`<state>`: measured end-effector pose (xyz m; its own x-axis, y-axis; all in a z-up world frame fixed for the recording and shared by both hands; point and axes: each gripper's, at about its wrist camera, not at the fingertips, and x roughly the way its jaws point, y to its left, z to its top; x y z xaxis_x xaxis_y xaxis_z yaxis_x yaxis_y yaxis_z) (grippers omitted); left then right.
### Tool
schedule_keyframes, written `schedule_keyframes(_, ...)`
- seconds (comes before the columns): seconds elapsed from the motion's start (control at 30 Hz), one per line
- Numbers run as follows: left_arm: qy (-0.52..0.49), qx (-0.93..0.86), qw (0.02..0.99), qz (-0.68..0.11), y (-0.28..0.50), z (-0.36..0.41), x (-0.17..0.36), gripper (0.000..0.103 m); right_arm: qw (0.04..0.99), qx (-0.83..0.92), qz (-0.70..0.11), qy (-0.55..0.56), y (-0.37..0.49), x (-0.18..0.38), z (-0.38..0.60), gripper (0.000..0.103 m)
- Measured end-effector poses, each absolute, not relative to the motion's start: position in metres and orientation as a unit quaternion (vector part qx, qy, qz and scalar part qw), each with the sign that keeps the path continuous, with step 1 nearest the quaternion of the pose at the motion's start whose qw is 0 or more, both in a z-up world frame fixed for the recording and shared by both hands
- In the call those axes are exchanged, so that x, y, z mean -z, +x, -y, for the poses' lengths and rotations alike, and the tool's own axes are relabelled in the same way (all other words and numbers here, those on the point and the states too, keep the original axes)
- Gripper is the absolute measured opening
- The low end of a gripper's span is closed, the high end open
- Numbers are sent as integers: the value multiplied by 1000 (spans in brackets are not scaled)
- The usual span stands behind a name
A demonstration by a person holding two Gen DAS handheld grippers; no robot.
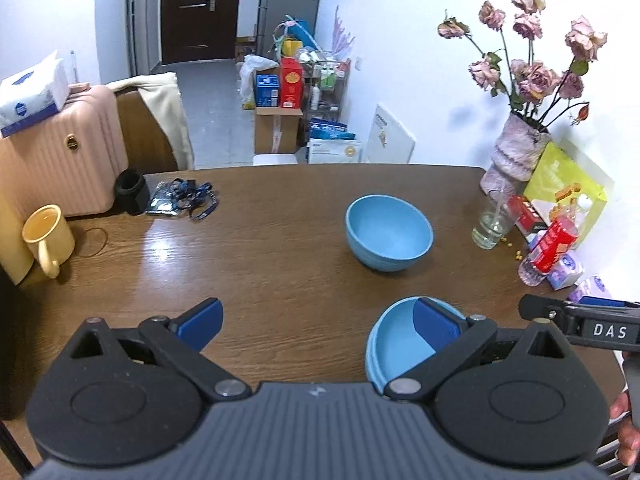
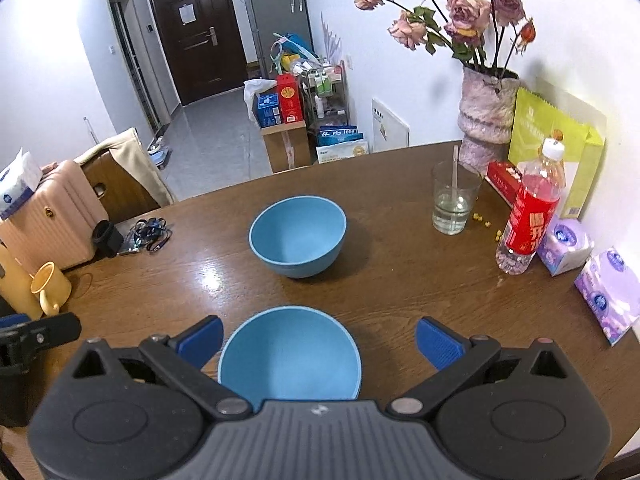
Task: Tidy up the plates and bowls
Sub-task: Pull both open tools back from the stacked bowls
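The right tongs (image 2: 318, 338) are spread wide, empty, straddling the near bowl (image 2: 290, 354), which sits on the bench (image 2: 420, 280) just ahead of them at 12 o'clock. To nest it well, I would judge it best to set one pad inside the rim and one outside, then pinch on the wall rather than across the full width. The left tongs (image 1: 316, 322) hang spread and empty too, level over the wood, the near bowl at their 2 o'clock. The far bowl (image 2: 298, 236) stands upright, apart, further along at 12 o'clock.
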<state>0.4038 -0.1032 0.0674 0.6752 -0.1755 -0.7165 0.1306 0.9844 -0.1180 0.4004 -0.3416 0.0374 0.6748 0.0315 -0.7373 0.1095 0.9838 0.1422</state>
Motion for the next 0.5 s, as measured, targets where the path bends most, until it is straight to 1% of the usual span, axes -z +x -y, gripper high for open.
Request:
schedule_keyframes(0.23,-39,89,920,-379,420,116,-82,103,913,15,-401,81,422,-52,350,103)
schedule_keyframes(0.5,-51,71,920,-381,451,132,-87,103,910,-7,-406,84,465,-56,365,103)
